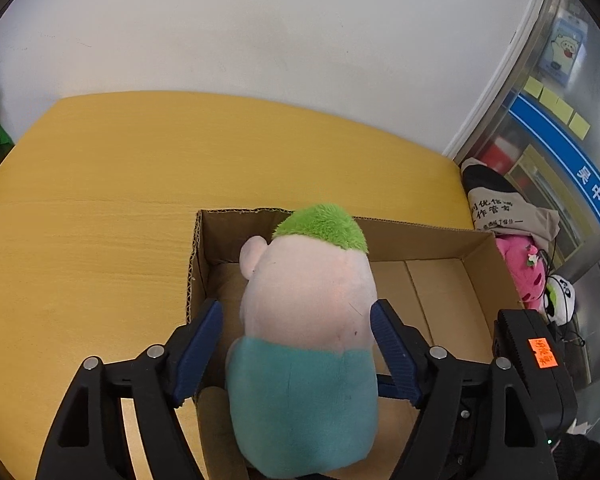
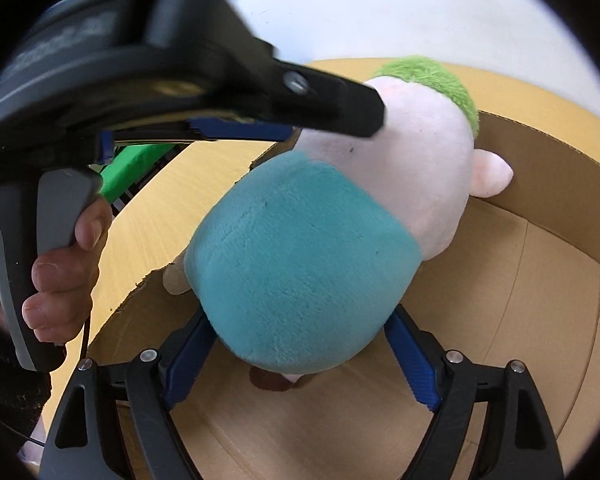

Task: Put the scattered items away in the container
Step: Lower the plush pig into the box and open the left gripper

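Counting what shows: one plush toy [image 1: 306, 320], one cardboard box [image 1: 440, 240], one wooden table [image 1: 100, 240] and two grippers. The toy (pink head, green tuft, teal body) sits over the open box, its tuft toward twelve o'clock in the left wrist view. The left gripper [image 1: 296, 344] brackets it at nine and three o'clock, jaws spread wide; the left pad stands clear of the plush, while the right pad lies against the head's edge without visibly denting it. In the right wrist view the right gripper [image 2: 300, 360] straddles the toy's teal base, jaws likewise wide, with the pads at the plush's edge and no squeeze to be seen. A hand [image 2: 64, 276] at nine o'clock there grips the other tool's handle.

Beyond the box at three o'clock lie a printed cloth bag [image 1: 504, 208], one pink plush [image 1: 520, 268] and one small panda toy [image 1: 560, 296], all partly cut off. The toy's face is hidden in both views, and whether its underside touches the box floor cannot be told.
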A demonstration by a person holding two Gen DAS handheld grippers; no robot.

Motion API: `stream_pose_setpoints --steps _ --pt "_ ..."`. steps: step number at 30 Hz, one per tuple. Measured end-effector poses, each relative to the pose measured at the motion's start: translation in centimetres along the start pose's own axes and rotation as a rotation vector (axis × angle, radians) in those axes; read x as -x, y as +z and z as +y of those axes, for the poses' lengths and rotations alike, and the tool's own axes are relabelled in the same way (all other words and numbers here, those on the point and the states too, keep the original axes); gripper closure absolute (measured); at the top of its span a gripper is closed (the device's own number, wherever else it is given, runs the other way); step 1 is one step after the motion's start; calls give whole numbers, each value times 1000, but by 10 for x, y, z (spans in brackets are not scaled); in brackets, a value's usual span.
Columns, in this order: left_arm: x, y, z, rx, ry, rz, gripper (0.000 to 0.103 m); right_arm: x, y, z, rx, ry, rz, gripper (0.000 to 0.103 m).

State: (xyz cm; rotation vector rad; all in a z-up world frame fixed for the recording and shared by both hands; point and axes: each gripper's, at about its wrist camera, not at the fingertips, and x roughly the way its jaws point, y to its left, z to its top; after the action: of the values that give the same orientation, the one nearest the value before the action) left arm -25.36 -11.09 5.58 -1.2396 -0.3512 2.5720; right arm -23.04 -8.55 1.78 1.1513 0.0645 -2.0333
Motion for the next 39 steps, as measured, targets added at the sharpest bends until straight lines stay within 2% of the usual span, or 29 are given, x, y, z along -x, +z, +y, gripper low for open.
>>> stream_pose_setpoints --steps 5,8,10,14,16,17,18,19,21,22,23,25,27,39 --pt "23 -4 -8 -20 15 -38 23 5 0 12 5 -37 -7 19" --pt "46 -10 -19 -43 24 -81 19 19 -1 29 32 -82 -31 19" --pt "63 -16 -29 -68 30 -111 18 34 -3 46 69 -119 -57 19" --pt "100 -30 -53 -103 27 -176 17 73 -12 91 168 -256 -129 19" --pt "118 -37 -63 -113 27 -207 14 79 -7 127 185 -312 -155 19" --pt "128 -42 -69 -117 27 -224 14 96 -19 136 180 -324 -171 19" --pt "137 -46 -71 -116 22 -235 13 118 -33 131 171 -331 -186 19" --pt "146 -50 -75 -112 15 -244 13 148 -44 103 161 -334 -195 19" --pt "162 -58 -84 -109 6 -262 13 202 -82 84 138 -346 -216 19" --pt "169 -62 -88 -113 4 -271 13 225 -96 61 131 -354 -223 19" --pt "178 -67 -94 -119 3 -284 13 231 -96 63 126 -362 -228 19" --pt "190 -74 -104 -135 2 -303 13 254 -120 72 121 -366 -238 19" --pt "201 -82 -114 -149 2 -317 13 275 -130 86 124 -374 -244 19" --pt "237 -116 -149 -179 5 -348 13 293 -157 99 138 -408 -283 19"
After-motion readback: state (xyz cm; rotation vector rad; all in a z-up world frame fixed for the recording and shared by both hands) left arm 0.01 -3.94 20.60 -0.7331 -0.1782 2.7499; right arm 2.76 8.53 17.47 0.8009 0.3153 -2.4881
